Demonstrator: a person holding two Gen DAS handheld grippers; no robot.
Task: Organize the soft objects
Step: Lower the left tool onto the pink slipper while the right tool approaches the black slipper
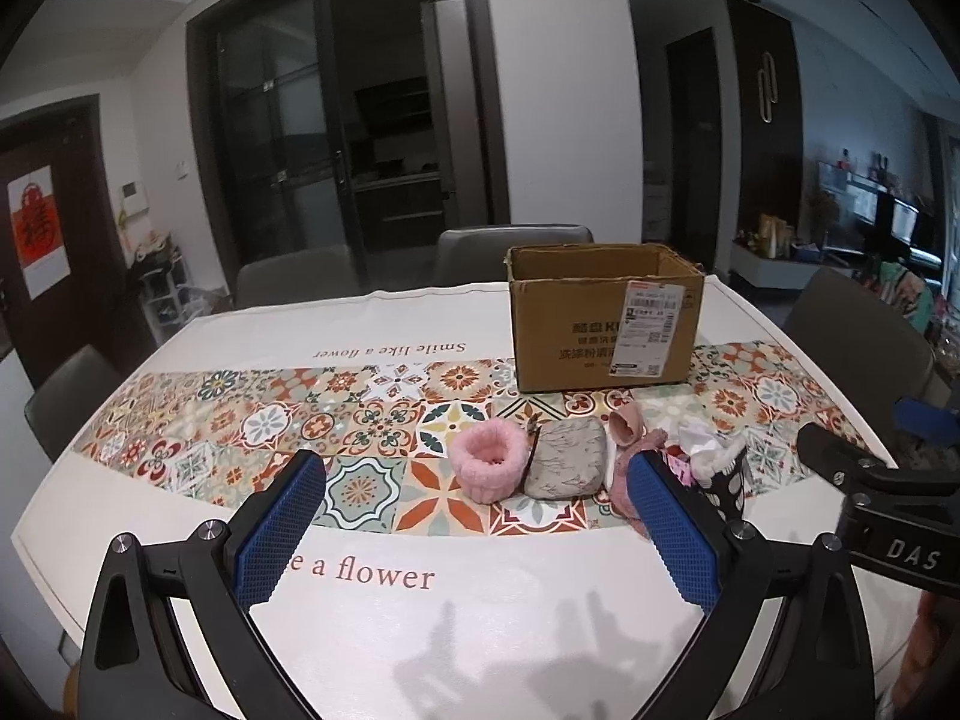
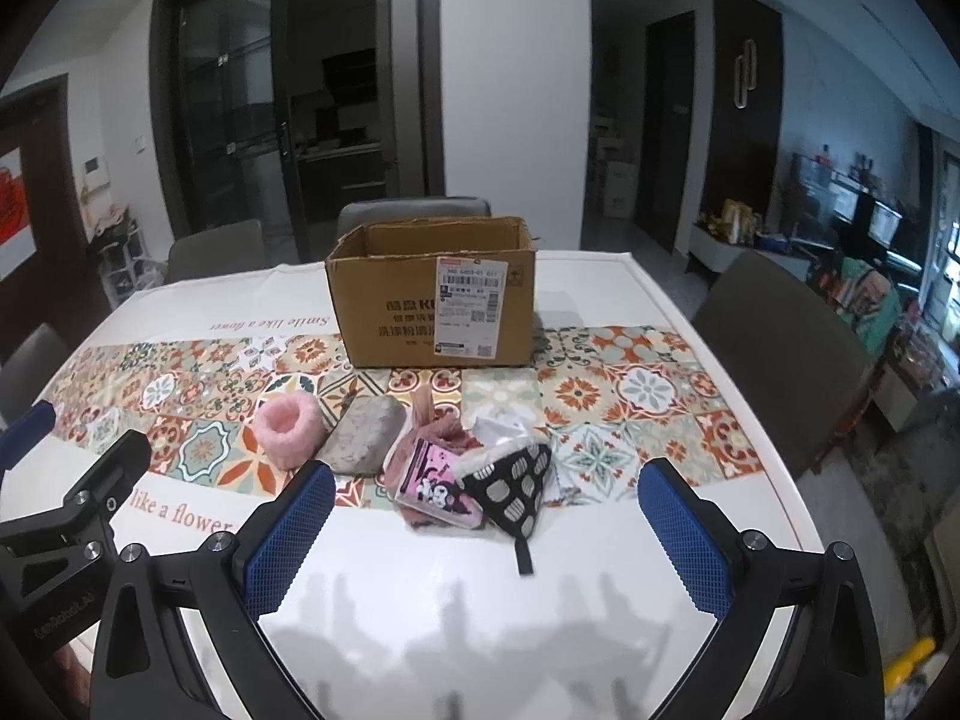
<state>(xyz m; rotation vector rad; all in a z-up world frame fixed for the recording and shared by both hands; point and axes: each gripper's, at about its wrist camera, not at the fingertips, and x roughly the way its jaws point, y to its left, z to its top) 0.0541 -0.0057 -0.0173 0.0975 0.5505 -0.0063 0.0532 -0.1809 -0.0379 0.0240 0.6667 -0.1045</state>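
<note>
A row of soft things lies on the table in front of an open cardboard box [image 1: 603, 315] [image 2: 432, 294]. From the left: a pink fluffy band [image 1: 487, 459] [image 2: 287, 429], a grey pouch [image 1: 567, 459] [image 2: 363, 435], a pink knitted piece [image 1: 627, 429] [image 2: 429, 420], a pink printed pouch [image 2: 435, 486], a black spotted cloth [image 2: 516, 480] [image 1: 729, 483] and white fabric [image 2: 498, 426]. My left gripper [image 1: 474, 531] is open and empty, near the band and pouch. My right gripper [image 2: 486, 531] is open and empty, just short of the spotted cloth.
The table [image 1: 480, 630] has a white cloth with a patterned tile band. Grey chairs stand at the far side [image 1: 510, 252] and at the right [image 2: 780, 348]. The right gripper's body [image 1: 888, 504] shows at the left wrist view's right edge.
</note>
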